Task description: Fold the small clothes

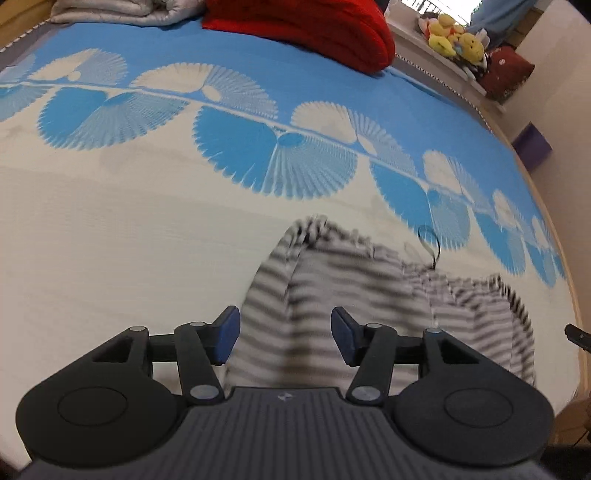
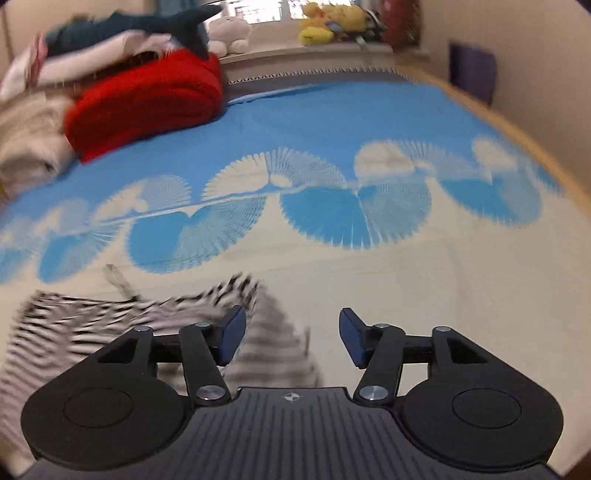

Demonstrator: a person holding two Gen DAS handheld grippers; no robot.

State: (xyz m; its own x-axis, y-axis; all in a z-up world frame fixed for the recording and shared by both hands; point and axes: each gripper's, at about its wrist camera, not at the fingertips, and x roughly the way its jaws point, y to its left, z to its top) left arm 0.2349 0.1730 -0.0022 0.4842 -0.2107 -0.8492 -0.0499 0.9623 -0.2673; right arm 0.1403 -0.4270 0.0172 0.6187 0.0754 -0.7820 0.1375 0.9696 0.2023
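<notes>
Bedroom scene: blue-and-white fan-print bedspread (image 1: 147,229) fills both views, red blanket (image 1: 314,29) bunched at the top and yellow plush toys (image 1: 456,40) on the sill at upper right. Your striped garment (image 1: 351,295) lies on the white part of the spread, lower centre-right in the left wrist view and lower left in the right wrist view (image 2: 110,325). Your left gripper (image 1: 285,338) stands part-open above the cloth, blue pads clear of it, nothing held; cloth shows thru the gap but isn't pinched. Your right gripper (image 2: 291,339) is likewise part-open and empty, its left pad (image 2: 231,338) over the garment's edge, its right pad over bare spread. A fold looks just laid, judging from the doubled edge. For the next pinch, pick two matching corners or hem ends, take only the top layer's edge, lift evenly w/ both hands and lay it flat so seams line up; a lopsided lift would likely skew the fold. Hard to read: both views are motion-blurred, esp. the right one, so garment type and layer count can't be told. A dark loop (image 1: 430,243) at its top edge may be a tag or string. Its near edge is hidden behind the gripper bodies. A dark object (image 1: 578,336) at the right edge is cut off.
</notes>
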